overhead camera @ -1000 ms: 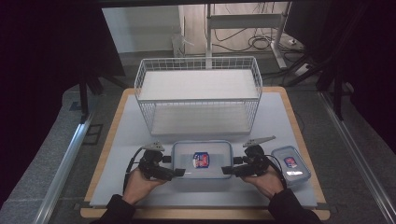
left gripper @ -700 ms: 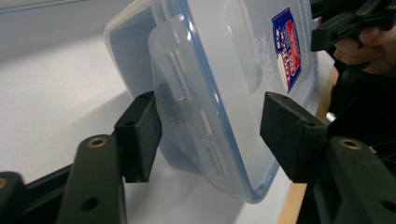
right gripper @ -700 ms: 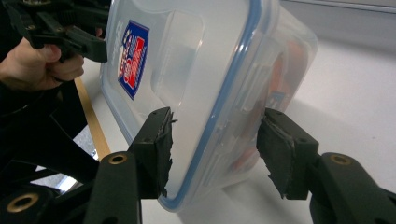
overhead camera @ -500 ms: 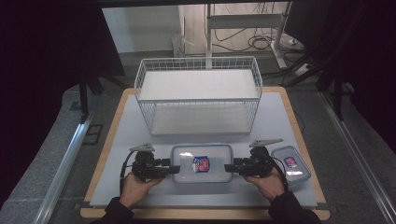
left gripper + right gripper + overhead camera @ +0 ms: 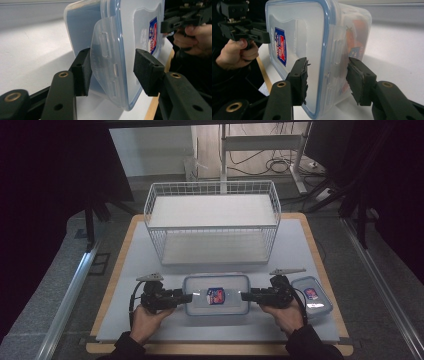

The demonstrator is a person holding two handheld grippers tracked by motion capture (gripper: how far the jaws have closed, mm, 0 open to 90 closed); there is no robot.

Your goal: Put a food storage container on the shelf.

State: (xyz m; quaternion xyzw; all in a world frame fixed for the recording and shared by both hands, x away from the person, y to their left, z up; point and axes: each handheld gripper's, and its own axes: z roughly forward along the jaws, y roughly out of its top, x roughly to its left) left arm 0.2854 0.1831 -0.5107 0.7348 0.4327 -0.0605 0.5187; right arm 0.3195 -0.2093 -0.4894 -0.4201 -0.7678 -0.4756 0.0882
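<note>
A clear plastic container (image 5: 216, 295) with a blue-rimmed lid and a red and blue sticker lies at the table's front middle. My left gripper (image 5: 187, 297) is at its left end and my right gripper (image 5: 245, 296) at its right end. In the left gripper view the jaws (image 5: 111, 72) straddle the end clip of the container (image 5: 117, 37); one pad is at the flap and the other stands just off the lid. In the right gripper view the jaws (image 5: 327, 77) bracket the end of the container (image 5: 312, 32) with small gaps. Both pairs of jaws have just been closing.
A white wire basket (image 5: 212, 220) stands behind the container at the middle of the grey mat. A smaller lidded container (image 5: 311, 294) lies just right of my right hand. The table's wooden edge (image 5: 215, 349) runs along the front.
Both grippers have settled level at the container's ends and their jaws have narrowed around them. The container has stayed where it was.
</note>
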